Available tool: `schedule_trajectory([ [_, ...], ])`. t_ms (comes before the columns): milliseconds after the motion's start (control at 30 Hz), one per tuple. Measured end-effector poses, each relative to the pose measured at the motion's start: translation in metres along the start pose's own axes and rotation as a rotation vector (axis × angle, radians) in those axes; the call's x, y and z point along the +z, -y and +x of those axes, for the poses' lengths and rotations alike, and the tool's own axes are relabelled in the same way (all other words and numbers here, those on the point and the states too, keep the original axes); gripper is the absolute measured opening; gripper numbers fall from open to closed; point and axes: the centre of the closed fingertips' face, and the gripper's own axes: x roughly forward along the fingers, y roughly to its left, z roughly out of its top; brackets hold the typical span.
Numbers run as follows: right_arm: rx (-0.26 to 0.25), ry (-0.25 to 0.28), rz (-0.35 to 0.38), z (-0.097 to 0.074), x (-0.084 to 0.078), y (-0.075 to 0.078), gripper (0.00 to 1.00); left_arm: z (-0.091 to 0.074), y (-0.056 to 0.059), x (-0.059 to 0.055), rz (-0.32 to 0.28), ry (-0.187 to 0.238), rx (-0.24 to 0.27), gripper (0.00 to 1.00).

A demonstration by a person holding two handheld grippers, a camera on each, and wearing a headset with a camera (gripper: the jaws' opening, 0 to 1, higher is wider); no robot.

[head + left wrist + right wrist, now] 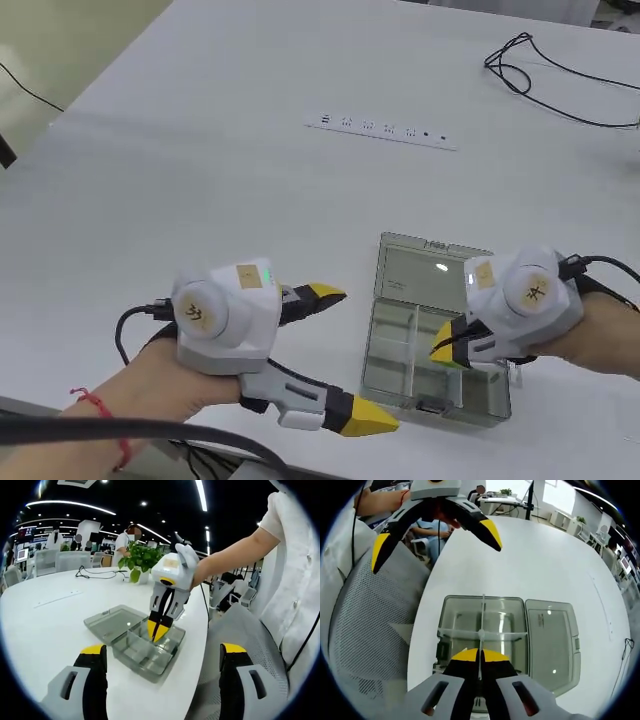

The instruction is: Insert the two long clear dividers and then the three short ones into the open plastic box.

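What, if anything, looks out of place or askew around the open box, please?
Nothing looks spilled or damaged. The open plastic box lies flat with its lid folded back, and the right gripper holds a clear divider upright, square to the crosswise divider already seated. One caution: the box sits near the edge of the table.

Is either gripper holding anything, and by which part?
Right gripper pinches a clear divider by its near end, at the open box; left gripper is open, holding nothing.
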Motion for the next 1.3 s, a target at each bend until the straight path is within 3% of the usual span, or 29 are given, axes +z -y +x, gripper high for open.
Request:
schedule_trajectory([
  [300, -0.009, -0.008, 0.0, 0.001, -0.002, 0.0, 0.03, 0.0, -0.001, 0.001, -0.002, 0.002, 0.001, 0.95],
  [567, -0.025, 0.018, 0.035, -0.006, -0.001, 0.002, 0.11, -0.001, -0.001, 0.002, 0.0, 0.002, 0.003, 0.95],
  [1033, -0.085, 0.143, 0.153, -0.042, 0.005, 0.007, 0.25, -0.002, -0.002, -0.001, 0.02, -0.02, 0.012, 0.99],
  [1300, -0.122, 0.158, 0.178, -0.069, -0.012, 0.008, 0.35, -0.002, -0.002, -0.004, 0.029, -0.038, 0.013, 1.0],
])
